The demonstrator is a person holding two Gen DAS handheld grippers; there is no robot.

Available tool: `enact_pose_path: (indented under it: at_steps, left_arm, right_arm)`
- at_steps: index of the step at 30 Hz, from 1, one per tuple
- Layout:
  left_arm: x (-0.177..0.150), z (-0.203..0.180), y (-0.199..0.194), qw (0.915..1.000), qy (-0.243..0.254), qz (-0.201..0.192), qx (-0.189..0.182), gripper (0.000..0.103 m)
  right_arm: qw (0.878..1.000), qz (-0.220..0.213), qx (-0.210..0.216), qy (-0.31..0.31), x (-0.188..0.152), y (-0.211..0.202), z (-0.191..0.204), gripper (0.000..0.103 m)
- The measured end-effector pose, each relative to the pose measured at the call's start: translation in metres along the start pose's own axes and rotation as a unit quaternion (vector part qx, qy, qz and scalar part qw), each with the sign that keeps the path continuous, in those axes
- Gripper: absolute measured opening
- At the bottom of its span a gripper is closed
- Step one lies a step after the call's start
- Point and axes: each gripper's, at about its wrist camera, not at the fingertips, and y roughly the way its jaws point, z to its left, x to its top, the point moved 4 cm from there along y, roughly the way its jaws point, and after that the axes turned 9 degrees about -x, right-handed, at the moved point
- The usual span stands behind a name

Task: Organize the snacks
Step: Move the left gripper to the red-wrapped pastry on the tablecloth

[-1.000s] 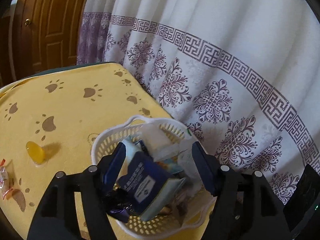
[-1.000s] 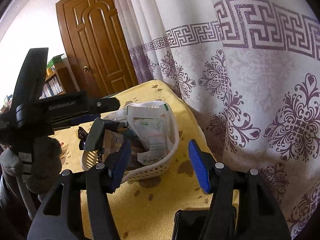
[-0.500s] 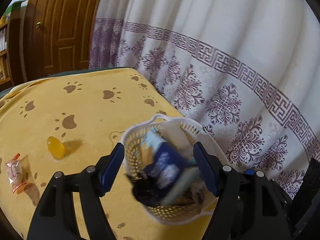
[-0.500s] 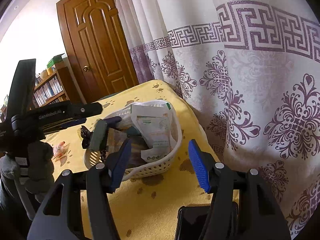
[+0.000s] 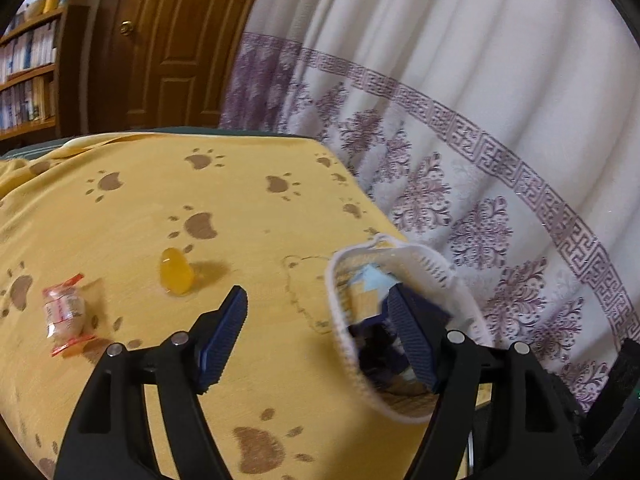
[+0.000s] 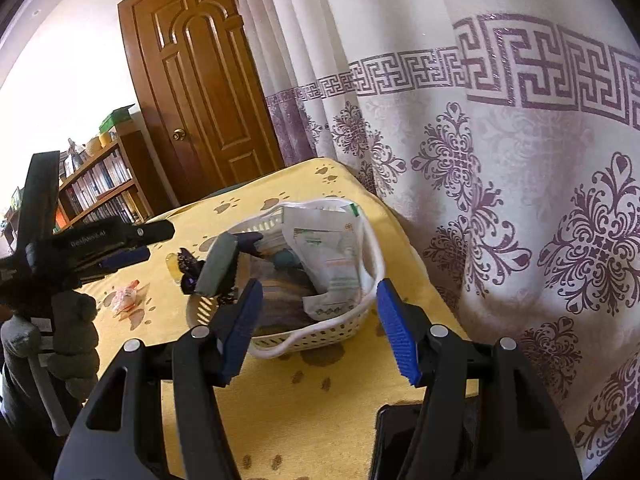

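White snack basket (image 6: 360,322) sits mid-frame in the right wrist view, stuffed with packets, on the yellow paw-print cloth (image 5: 120,216); yellow jelly candy (image 5: 176,276) and a red-ended wrapped candy (image 5: 64,312) lie loose at lower left of the left view; left gripper (image 5: 316,340) spread wide, nothing in it; right gripper (image 6: 318,328) same, spread and empty.

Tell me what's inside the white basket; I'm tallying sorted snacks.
The white basket holds white-and-green packets, with dark wrappers beneath. Anything deeper is covered.
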Motion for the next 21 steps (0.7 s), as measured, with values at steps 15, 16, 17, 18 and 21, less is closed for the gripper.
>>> enact_pose_path:
  at_steps: [15,16,17,18,21]
  left_arm:
    - [-0.025,0.098,-0.055,0.9920,-0.052,-0.020,0.113,0.074]
    - [-0.028,0.107,-0.059,0.9901,-0.054,-0.021,0.128,0.075]
    - [-0.030,0.115,-0.062,0.9884,-0.057,-0.021,0.139,0.075]
    - [-0.034,0.124,-0.065,0.9864,-0.062,-0.020,0.151,0.075]
    - [-0.043,0.146,-0.072,0.9826,-0.077,-0.018,0.168,0.074]
  right_arm:
    - [0.998,0.005,0.041,-0.042,-0.009,-0.012,0.057,0.067]
    - [0.998,0.006,0.044,-0.045,-0.010,-0.013,0.060,0.067]
    - [0.998,0.006,0.049,-0.048,-0.011,-0.015,0.066,0.067]
    - [0.997,0.007,0.054,-0.052,-0.013,-0.016,0.071,0.067]
    - [0.995,0.010,0.070,-0.070,-0.019,-0.020,0.092,0.067]
